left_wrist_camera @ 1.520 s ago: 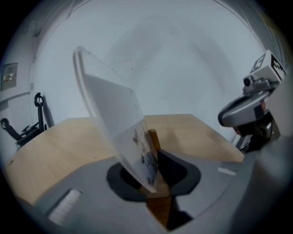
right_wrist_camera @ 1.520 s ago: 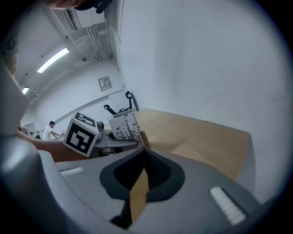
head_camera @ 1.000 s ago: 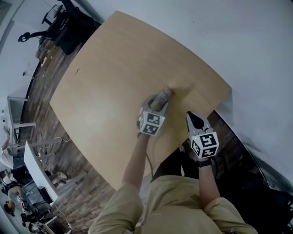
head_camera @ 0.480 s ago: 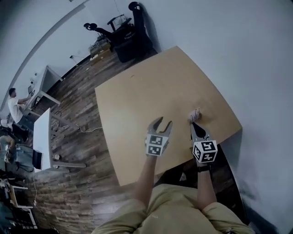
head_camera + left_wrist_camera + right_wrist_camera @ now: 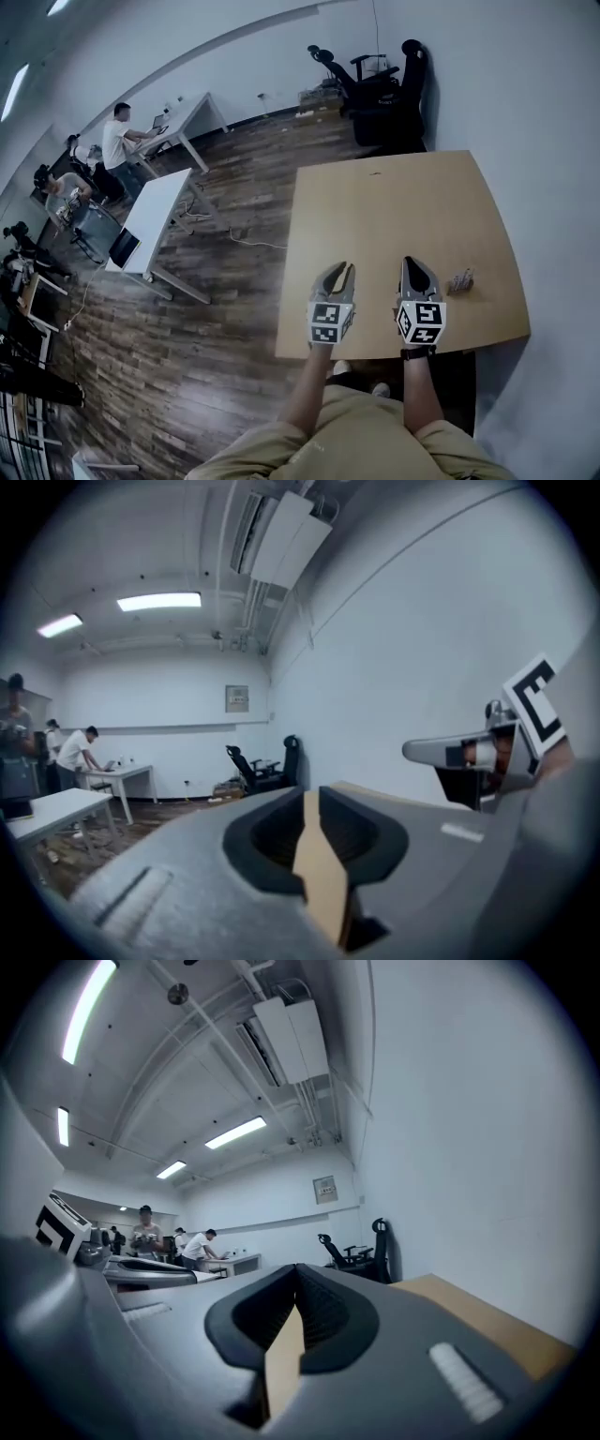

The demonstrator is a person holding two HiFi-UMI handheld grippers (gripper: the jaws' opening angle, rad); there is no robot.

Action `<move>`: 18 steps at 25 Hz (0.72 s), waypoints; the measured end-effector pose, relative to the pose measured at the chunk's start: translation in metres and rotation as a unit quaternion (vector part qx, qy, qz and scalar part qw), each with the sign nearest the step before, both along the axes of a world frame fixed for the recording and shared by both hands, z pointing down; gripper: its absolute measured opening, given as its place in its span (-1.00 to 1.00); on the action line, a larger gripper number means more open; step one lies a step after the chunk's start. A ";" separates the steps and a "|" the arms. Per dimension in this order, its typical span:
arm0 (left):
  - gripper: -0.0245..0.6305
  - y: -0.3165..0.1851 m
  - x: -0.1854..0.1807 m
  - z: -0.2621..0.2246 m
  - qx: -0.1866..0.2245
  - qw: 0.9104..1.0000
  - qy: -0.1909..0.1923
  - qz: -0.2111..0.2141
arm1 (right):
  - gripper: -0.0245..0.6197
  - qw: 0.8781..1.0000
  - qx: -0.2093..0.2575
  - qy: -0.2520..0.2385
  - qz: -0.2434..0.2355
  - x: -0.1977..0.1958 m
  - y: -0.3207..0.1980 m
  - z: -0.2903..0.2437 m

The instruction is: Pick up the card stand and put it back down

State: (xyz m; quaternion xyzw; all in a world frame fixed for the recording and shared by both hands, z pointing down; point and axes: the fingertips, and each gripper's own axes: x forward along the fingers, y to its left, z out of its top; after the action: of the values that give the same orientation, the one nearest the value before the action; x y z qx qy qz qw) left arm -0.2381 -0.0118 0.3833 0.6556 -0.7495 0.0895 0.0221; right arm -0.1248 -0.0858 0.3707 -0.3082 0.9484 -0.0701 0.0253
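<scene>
The card stand [image 5: 460, 281], a small pale object, rests on the wooden table [image 5: 403, 206] near its right front part. No gripper touches it. My right gripper [image 5: 412, 266] hovers just left of the stand with its fingers together. It looks shut in the right gripper view too [image 5: 296, 1269]. My left gripper [image 5: 337, 271] is further left, near the table's front edge. Its jaws are closing to a narrow slit with nothing between them [image 5: 311, 794]. Neither gripper view shows the stand.
The table's front edge [image 5: 394, 349] runs just under both grippers, and a white wall lies to its right. Black office chairs [image 5: 375, 84] stand beyond the far edge. White desks [image 5: 155, 220] with people [image 5: 120, 141] are across the wooden floor to the left.
My left gripper let go of the card stand and drew back toward the front edge, its jaws narrowing. The stand now sits right of the right gripper. The head view swung left.
</scene>
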 end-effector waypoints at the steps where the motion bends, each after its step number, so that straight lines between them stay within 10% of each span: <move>1: -0.85 0.008 -0.011 -0.008 0.015 1.000 -0.004 -0.016 | -0.91 1.000 0.007 -0.002 -0.014 -0.013 0.008 -0.004; 18: -0.92 0.072 -0.097 -0.058 0.113 0.991 0.003 -0.067 | -0.91 0.994 0.076 0.037 -0.065 -0.120 0.080 -0.035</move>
State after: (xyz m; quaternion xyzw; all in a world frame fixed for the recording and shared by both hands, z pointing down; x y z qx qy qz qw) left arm -0.3350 0.0605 0.3254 0.6027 -0.7967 0.0008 -0.0435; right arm -0.2446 -0.0057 0.3358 -0.2456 0.9692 0.0120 0.0094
